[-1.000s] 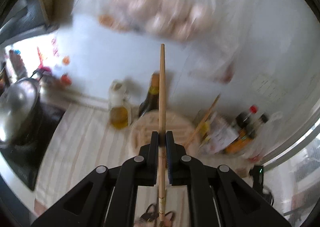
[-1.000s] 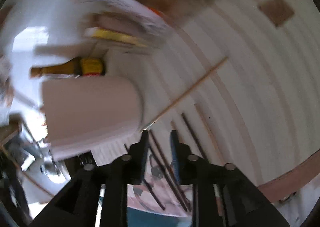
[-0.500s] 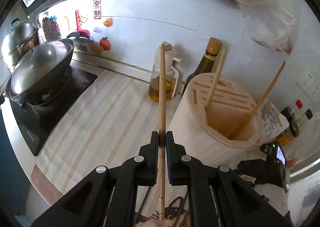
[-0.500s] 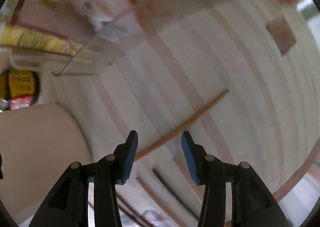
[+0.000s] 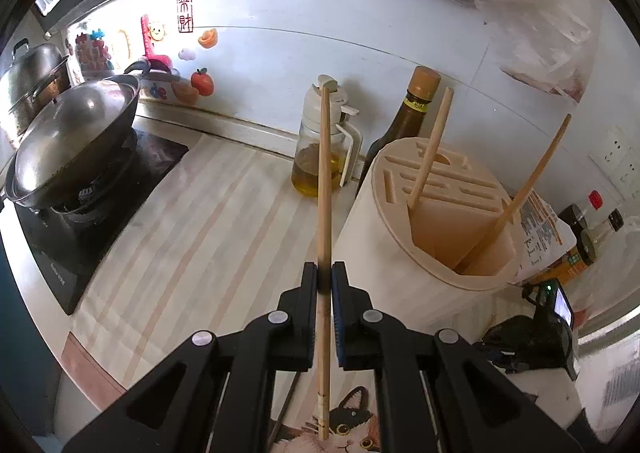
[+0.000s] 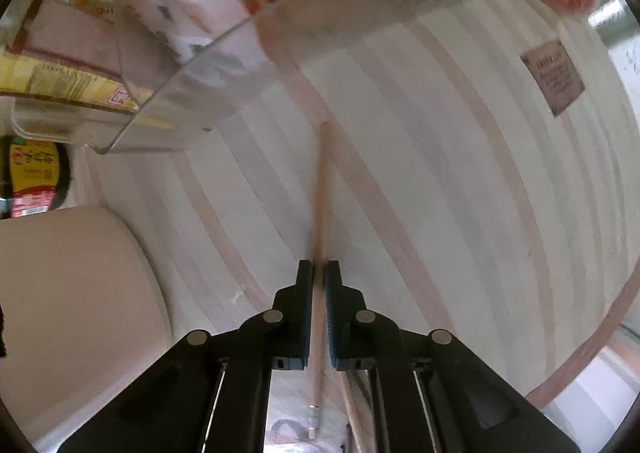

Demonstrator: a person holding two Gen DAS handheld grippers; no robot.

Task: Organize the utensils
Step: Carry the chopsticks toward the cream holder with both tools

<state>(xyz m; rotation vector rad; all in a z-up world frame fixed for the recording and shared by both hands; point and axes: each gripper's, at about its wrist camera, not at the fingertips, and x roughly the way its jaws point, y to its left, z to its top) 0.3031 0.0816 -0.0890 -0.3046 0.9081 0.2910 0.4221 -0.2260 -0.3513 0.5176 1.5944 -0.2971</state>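
Pale smooth wooden chopstick (image 5: 325,189); matt beige plastic utensil holder (image 5: 404,237); glossy steel wok (image 5: 72,141); clear glass oil bottle (image 5: 320,157); matt striped cloth mat (image 6: 440,173); clear plastic bin (image 6: 224,65).

The right tool (image 6: 319,273) is pointed down at the striped table (image 6: 460,193), its jaws just closed on a wooden chopstick (image 6: 322,189) lying along the stripes. A cream holder (image 6: 72,293) is seen at left, a clear plastic container (image 6: 208,65) above it.
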